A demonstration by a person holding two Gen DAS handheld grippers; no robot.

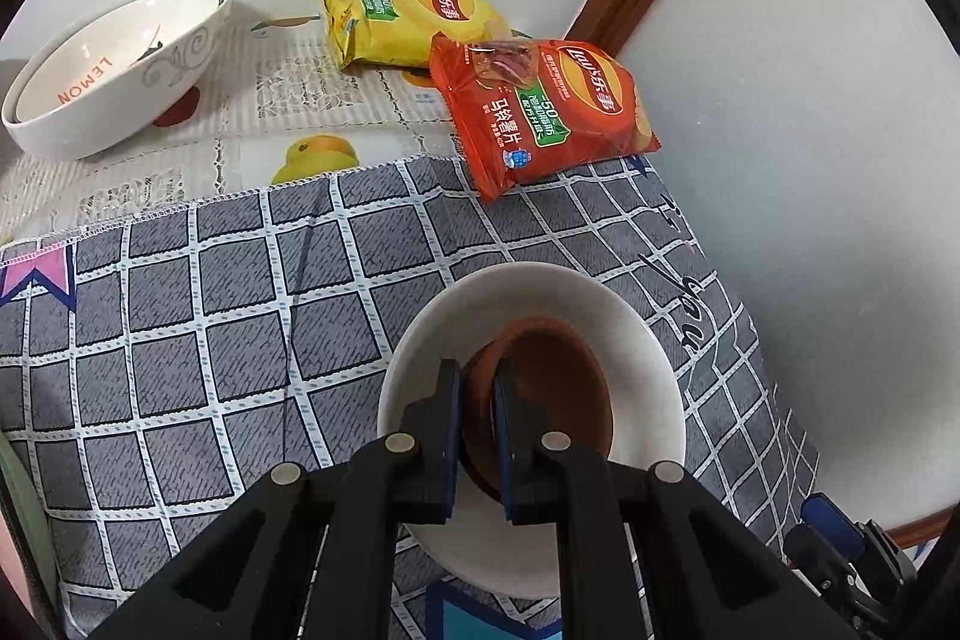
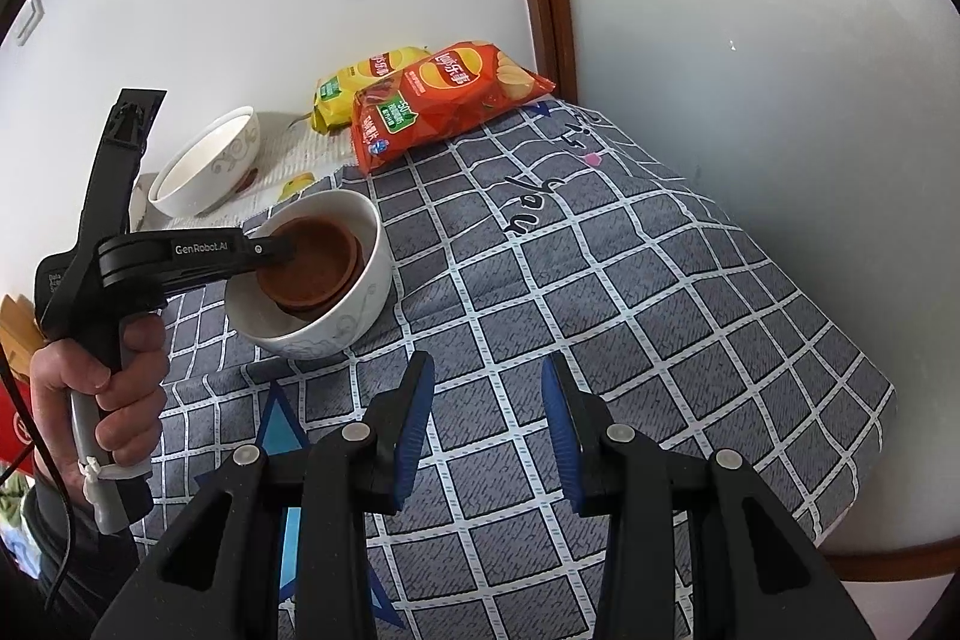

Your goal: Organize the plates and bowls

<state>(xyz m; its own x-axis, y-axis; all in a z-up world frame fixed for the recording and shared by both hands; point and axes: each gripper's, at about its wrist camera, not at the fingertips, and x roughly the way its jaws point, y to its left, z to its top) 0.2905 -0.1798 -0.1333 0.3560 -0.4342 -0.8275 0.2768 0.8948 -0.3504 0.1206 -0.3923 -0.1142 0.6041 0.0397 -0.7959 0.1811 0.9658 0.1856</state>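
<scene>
Left wrist view: the left hand-held gripper (image 1: 477,388) is clamped on the rim of one brown bowl (image 1: 558,388) inside one white bowl (image 1: 648,340), near right on the desk (image 1: 240,340). The right hand-held gripper (image 2: 487,370) stands apart, empty. Far left sit two nested white bowls (image 1: 114,70); two chip bags (image 1: 540,112) lie far right.

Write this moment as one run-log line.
left gripper: shut on brown bowl rim, inside white bowl | right gripper: open, empty, over checked cloth
</scene>
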